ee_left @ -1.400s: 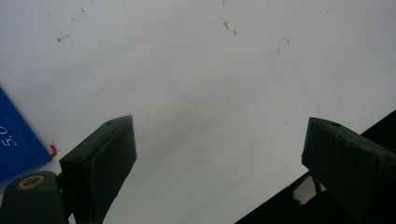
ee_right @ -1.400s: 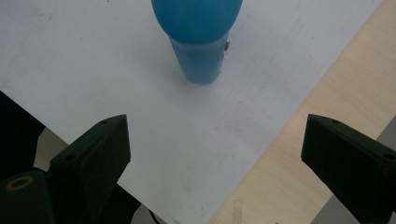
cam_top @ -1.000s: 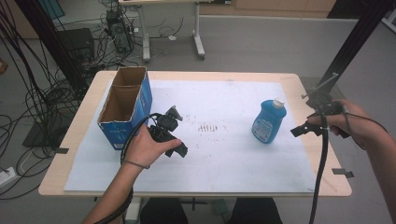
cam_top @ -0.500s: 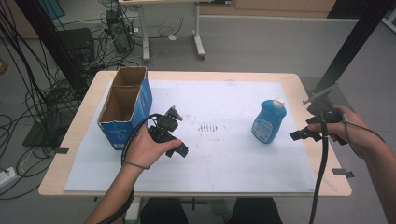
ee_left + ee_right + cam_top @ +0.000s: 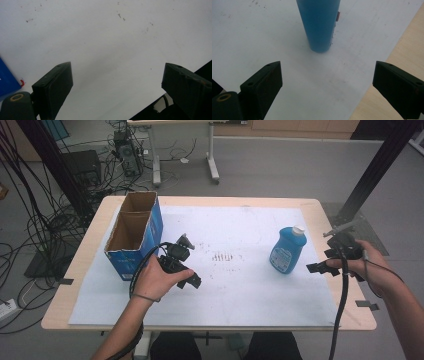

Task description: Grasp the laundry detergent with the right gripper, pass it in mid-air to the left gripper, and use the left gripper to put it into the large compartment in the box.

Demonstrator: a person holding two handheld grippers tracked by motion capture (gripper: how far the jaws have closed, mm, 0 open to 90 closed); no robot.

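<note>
While the blue bottle (image 5: pixel 288 251) stands upright with its white cap on at the right of centre in the high view, on the white sheet (image 5: pixel 240 290) that covers the wooden table (image 5: pixel 310 206), the right gripper (image 5: pixel 320 268) sits just to its right near the frame's right edge, held in a hand (image 5: pixel 367 270) with its tips toward the bottle and a narrow strip of sheet between them. From the right gripper view the bottle's blue body (image 5: pixel 319 23) rises at top centre, beyond the two black jaws, which stand wide apart with nothing between them but sheet and, at lower right, the bare table edge (image 5: pixel 404 45). At left of centre in the high view the left gripper (image 5: pixel 186 240) lies low over the sheet in the other hand (image 5: pixel 157 279), just beside the open blue cardboard box (image 5: pixel 131 234), which stands at the left. Its jaws are likewise spread wide in the left gripper view, with only white sheet (image 5: pixel 112 50) between them and a blue corner of the box (image 5: pixel 7 80) at the left edge.
</note>
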